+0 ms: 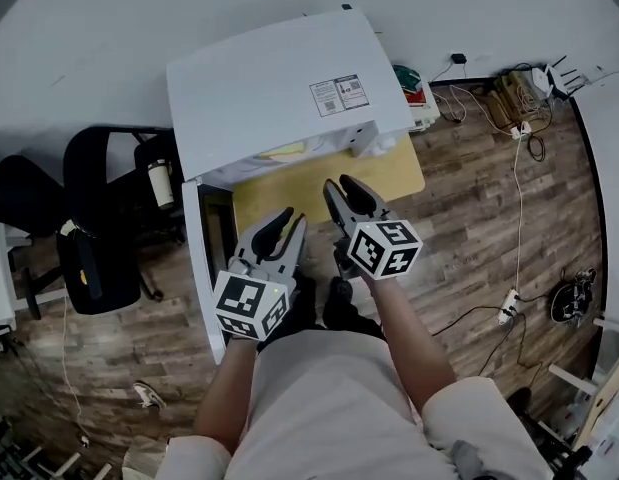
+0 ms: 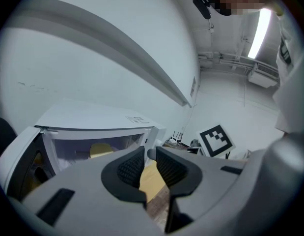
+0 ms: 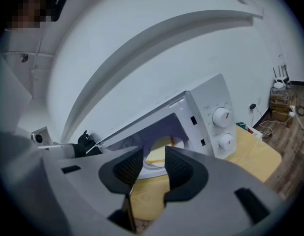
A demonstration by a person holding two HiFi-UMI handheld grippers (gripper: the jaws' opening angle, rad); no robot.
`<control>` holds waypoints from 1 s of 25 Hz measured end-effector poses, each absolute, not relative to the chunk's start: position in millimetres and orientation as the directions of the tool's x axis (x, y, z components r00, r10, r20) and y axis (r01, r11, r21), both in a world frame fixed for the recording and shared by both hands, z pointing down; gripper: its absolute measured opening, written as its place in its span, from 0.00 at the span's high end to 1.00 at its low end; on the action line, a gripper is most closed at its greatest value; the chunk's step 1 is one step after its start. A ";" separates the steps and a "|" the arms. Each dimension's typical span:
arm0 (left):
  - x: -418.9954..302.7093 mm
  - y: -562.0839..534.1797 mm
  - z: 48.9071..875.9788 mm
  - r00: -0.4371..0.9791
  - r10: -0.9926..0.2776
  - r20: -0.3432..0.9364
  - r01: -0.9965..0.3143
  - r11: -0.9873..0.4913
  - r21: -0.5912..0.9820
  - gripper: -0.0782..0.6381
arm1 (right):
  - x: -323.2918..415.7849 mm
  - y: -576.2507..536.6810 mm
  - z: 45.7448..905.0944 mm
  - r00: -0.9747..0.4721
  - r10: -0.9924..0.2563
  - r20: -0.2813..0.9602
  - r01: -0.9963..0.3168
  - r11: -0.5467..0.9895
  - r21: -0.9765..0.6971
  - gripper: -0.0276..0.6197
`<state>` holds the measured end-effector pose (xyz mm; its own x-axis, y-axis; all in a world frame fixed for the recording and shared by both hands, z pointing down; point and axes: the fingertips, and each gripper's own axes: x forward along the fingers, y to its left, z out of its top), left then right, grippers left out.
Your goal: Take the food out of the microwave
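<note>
A white microwave (image 1: 279,88) stands on a small yellow table (image 1: 394,168), and its door (image 1: 194,258) is swung open to the left. Inside it, yellow food on a white plate (image 3: 164,149) shows through the opening; the same yellow food (image 2: 100,150) also shows in the left gripper view. Both grippers hover in front of the opening, short of the cavity. My left gripper (image 1: 289,226) has a narrow gap between its jaws and holds nothing. My right gripper (image 1: 345,190) stands open and empty, its jaws pointing at the plate. The control knobs (image 3: 221,117) sit right of the opening.
A black office chair (image 1: 104,218) stands left of the open door. Cables and a power strip (image 1: 514,118) lie on the wooden floor at the right, with small boxes (image 1: 417,88) beside the microwave. A white wall runs behind.
</note>
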<state>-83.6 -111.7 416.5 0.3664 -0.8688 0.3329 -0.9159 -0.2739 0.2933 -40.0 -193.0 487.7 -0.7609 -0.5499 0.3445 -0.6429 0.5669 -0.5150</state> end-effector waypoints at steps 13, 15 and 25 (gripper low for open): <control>-102.7 -137.4 437.1 0.435 -0.838 0.330 -0.886 -0.334 0.321 0.81 | -64.1 -235.6 553.0 -0.702 -0.610 0.366 -0.666 0.381 -0.642 0.77; -104.6 -139.1 440.5 0.431 -0.838 0.335 -0.888 -0.328 0.322 0.81 | -68.4 -239.4 561.6 -0.701 -0.612 0.365 -0.656 0.353 -0.667 0.77; -108.5 -142.3 451.0 0.384 -0.851 0.357 -0.904 -0.269 0.331 0.81 | -79.5 -260.4 597.5 -0.703 -0.600 0.382 -0.634 0.284 -0.719 0.77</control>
